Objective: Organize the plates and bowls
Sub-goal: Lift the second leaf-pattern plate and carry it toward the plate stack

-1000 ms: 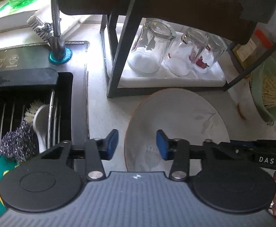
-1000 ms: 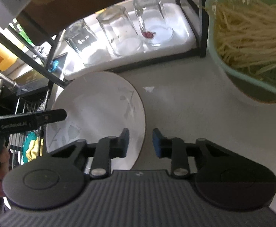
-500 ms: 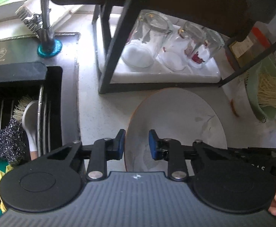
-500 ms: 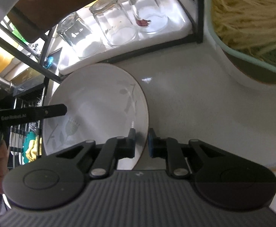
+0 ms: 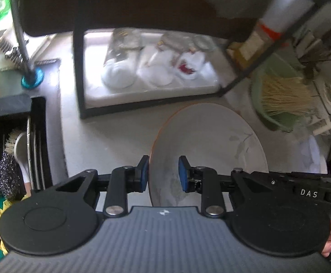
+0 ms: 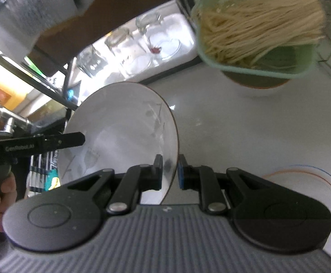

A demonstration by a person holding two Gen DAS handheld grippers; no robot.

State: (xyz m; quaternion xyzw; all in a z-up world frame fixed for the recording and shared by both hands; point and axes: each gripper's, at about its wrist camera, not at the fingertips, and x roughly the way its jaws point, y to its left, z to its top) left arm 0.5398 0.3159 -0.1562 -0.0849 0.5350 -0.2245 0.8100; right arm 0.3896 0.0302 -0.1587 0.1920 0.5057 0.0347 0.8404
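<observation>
Above the counter (image 6: 245, 125), plate (image 6: 120, 125) rim pinched in right gripper (image 6: 170, 170), left gripper (image 5: 162, 174) half-open astride it.

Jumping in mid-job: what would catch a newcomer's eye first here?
The big white plate, tilted above the counter with the right tool clamped on its rim and the left tool straddling its other edge. Behind it, upturned glasses sit on the rack's white tray; a green basket of noodles stands right.

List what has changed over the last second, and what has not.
The right gripper closed from open onto the right rim of the white plate and raised it off the counter. The left gripper narrowed around the plate's left rim, then opened slightly; a gap shows beside its right pad. The upturned glasses and the green basket of noodles stayed put.
</observation>
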